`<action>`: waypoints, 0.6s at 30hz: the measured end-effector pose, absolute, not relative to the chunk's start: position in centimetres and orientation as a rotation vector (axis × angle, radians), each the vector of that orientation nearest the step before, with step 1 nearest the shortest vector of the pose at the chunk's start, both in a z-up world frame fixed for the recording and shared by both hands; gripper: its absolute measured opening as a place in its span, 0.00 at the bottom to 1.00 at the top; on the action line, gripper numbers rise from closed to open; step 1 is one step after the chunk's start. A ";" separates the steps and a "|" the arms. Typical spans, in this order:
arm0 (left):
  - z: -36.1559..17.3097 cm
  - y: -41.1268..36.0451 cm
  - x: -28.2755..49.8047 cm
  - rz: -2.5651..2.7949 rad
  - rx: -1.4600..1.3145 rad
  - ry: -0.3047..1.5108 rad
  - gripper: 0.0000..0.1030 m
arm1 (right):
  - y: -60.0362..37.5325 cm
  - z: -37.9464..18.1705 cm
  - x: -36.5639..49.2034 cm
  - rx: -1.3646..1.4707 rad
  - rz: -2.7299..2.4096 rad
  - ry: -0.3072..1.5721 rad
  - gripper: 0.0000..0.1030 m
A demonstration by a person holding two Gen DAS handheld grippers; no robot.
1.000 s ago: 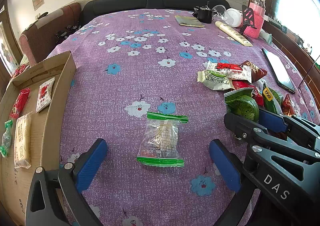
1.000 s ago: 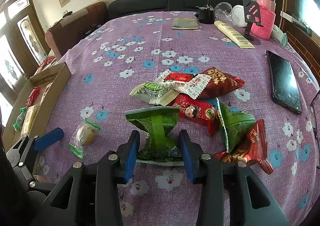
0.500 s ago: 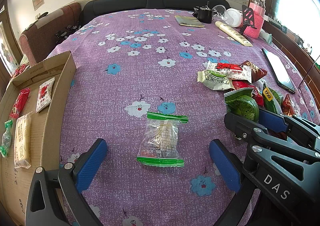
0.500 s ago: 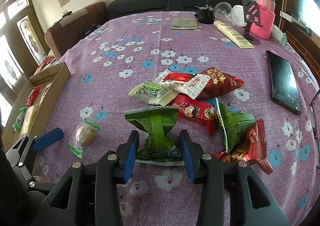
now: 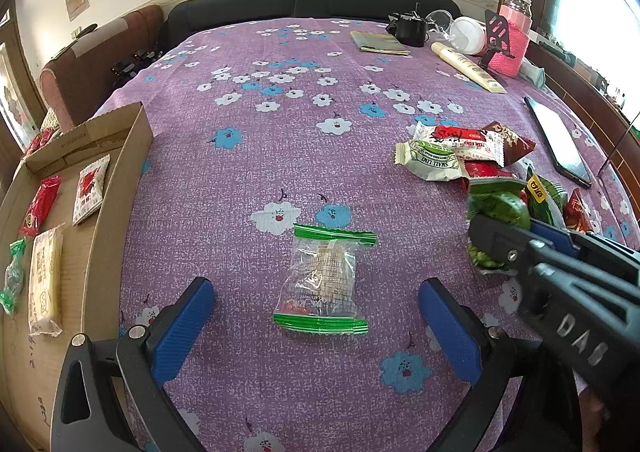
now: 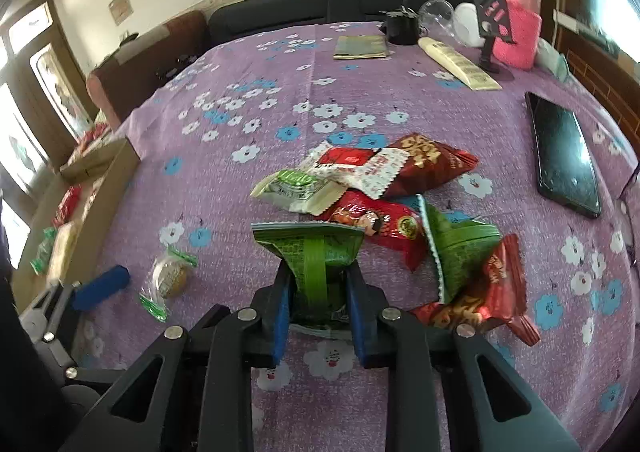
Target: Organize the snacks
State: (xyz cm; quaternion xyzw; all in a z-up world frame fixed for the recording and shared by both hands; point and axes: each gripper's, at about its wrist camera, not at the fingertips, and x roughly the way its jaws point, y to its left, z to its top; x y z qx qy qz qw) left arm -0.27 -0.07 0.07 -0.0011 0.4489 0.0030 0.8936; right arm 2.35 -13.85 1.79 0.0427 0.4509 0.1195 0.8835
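- Jaws of the right gripper (image 6: 318, 304) are closing, pinching the green snack packet (image 6: 310, 252).
- Left gripper (image 5: 316, 316) stands spread wide around a clear packet (image 5: 324, 280).
- Remaining snack pile (image 6: 380, 188) crowds the table's right side; cardboard box (image 5: 132, 148) sits at its left edge.

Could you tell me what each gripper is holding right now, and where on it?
The right gripper has its jaws closing on the green snack packet, pinching its lower middle. The left gripper is open, straddling a clear-wrapped snack without touching it.
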 end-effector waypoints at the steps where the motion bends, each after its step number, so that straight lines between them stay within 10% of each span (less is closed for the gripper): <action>1: 0.1 -0.1 -0.3 0.006 -0.002 0.931 1.00 | -14.0 1.9 2.3 0.100 0.248 0.937 0.23; 18: 0.1 -0.3 0.0 0.007 -0.003 0.931 1.00 | -14.8 3.0 2.0 0.152 0.265 0.912 0.23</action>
